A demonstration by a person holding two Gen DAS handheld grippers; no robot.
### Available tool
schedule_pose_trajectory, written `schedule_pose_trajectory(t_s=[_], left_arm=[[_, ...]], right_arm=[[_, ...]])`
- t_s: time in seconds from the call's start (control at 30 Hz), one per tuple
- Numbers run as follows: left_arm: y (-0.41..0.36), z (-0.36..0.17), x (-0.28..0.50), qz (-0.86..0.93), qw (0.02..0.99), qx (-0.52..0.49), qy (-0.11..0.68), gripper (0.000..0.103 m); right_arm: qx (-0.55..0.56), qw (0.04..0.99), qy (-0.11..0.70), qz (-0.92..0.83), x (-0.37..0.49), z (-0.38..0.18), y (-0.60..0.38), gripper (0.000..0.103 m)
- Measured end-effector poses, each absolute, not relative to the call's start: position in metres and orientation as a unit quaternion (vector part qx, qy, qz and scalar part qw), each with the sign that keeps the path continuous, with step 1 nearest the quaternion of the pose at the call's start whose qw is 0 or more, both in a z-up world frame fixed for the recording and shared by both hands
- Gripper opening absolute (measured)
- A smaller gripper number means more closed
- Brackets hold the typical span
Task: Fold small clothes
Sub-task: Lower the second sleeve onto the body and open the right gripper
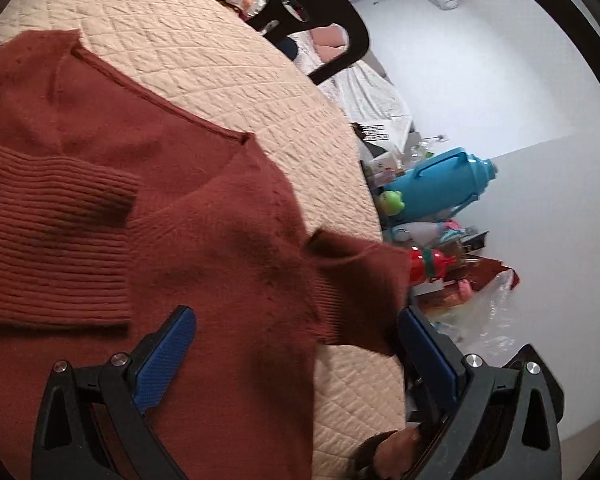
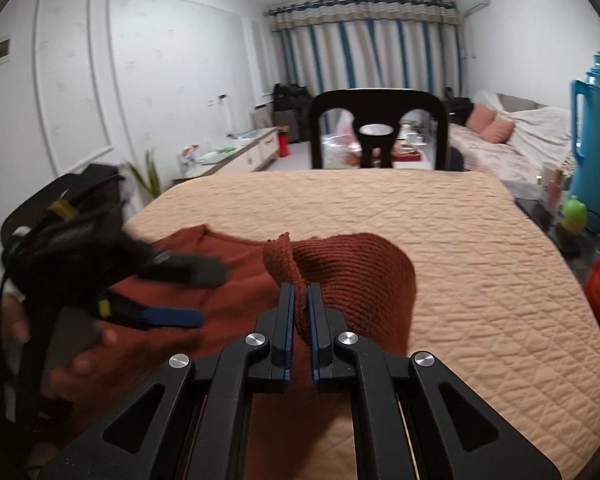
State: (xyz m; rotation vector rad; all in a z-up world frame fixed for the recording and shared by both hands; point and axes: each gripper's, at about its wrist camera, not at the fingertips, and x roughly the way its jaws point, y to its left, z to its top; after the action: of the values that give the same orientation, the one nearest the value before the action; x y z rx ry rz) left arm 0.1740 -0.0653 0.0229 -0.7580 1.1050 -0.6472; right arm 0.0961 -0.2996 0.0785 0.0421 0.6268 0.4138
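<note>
Here, the right gripper [image 2: 300, 300] is clamped on a sleeve [image 2: 356, 264], lifted off the sweater [image 1: 228, 240] for folding inward. The left gripper [image 1: 296, 340] is held released over that sweater, spread on the quilt [image 2: 460, 248].

The sweater [image 2: 236, 280] lies on the quilted desk [image 2: 440, 240] at the lower left of the right wrist frame; the chair [image 2: 378, 128] stands behind the desk's far edge at upper centre. At the right edge – beside the desk – stands the thermos jug [image 2: 594, 140], with the sofa [image 2: 512, 140] behind it and the curtains [image 2: 364, 40] farthest back
</note>
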Motion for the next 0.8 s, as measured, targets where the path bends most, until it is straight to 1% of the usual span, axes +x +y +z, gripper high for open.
schedule_pose_trajectory(t_s=[0.13, 0.3, 0.47, 0.53, 0.63, 0.73, 0.8], left_arm=[[-0.065, 0.022, 0.175, -0.312, 0.719, -0.374, 0.496, 0.102], [-0.065, 0.020, 0.177, -0.308, 0.714, -0.382, 0.498, 0.102], [-0.069, 0.011, 0.176, -0.298, 0.711, -0.377, 0.513, 0.101], [-0.069, 0.006, 0.175, -0.299, 0.705, -0.378, 0.521, 0.101], [-0.067, 0.007, 0.170, -0.302, 0.708, -0.369, 0.520, 0.100], [-0.066, 0.008, 0.164, -0.305, 0.709, -0.363, 0.522, 0.100], [-0.065, 0.008, 0.160, -0.303, 0.712, -0.359, 0.522, 0.100]], right_arm=[[0.020, 0.924, 0.313, 0.217, 0.094, 0.072, -0.290, 0.006], [0.015, 0.915, 0.329, 0.235, 0.093, 0.063, -0.282, 0.006], [0.011, 0.902, 0.355, 0.244, 0.091, 0.051, -0.276, 0.006], [0.018, 0.891, 0.379, 0.248, 0.092, 0.047, -0.277, 0.006], [0.016, 0.880, 0.404, 0.250, 0.088, 0.040, -0.280, 0.010], [0.021, 0.876, 0.410, 0.254, 0.081, 0.038, -0.286, 0.020], [0.022, 0.879, 0.406, 0.250, 0.077, 0.039, -0.289, 0.020]])
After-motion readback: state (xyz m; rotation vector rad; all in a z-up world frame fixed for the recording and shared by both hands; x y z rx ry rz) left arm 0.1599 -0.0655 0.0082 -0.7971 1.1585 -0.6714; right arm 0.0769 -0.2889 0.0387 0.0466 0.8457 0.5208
